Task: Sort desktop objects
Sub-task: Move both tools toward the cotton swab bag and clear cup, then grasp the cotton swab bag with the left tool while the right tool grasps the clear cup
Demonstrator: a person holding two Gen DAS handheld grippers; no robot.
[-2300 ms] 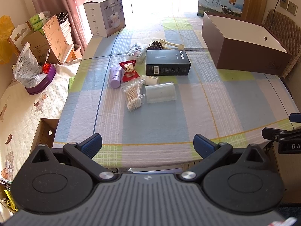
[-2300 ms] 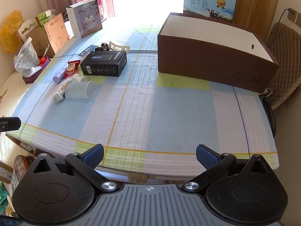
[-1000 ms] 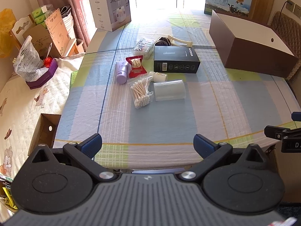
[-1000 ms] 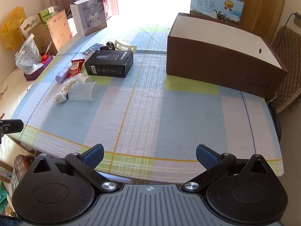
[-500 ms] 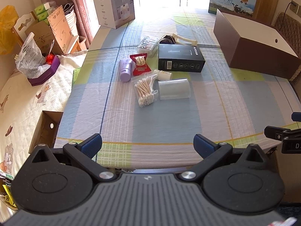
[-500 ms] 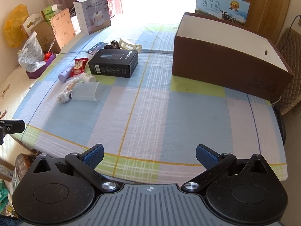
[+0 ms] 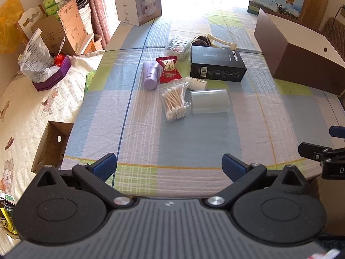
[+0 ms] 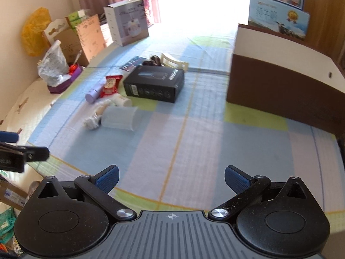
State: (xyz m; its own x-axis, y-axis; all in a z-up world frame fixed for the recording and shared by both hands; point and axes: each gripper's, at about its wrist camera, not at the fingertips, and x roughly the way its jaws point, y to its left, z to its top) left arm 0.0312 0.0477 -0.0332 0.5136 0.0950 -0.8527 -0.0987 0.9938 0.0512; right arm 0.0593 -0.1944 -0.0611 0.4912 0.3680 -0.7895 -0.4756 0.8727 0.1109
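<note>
A cluster of objects lies mid-table: a black box (image 7: 217,66) (image 8: 155,83), a clear plastic cup on its side (image 7: 209,104) (image 8: 120,118), a bag of cotton swabs (image 7: 174,103), a small white bottle (image 7: 198,83), a purple tube (image 7: 151,75) (image 8: 94,93), a red snack packet (image 7: 169,70) (image 8: 110,85). A brown open box (image 7: 301,54) (image 8: 280,86) stands at the right. My left gripper (image 7: 169,165) is open and empty over the near table edge. My right gripper (image 8: 171,178) is open and empty, over the near edge too.
A white appliance carton (image 7: 138,2) stands at the far left corner, a milk carton box (image 7: 273,0) at the far right. Behind the black box lie a wrapped packet (image 7: 176,45), a dark item and a cream holder (image 7: 220,41). A bed with boxes (image 7: 49,149) lies left of the table.
Both grippers have moved forward over the table edge; the objects appear closer. The right gripper has swung left toward the cluster. Both stay open.
</note>
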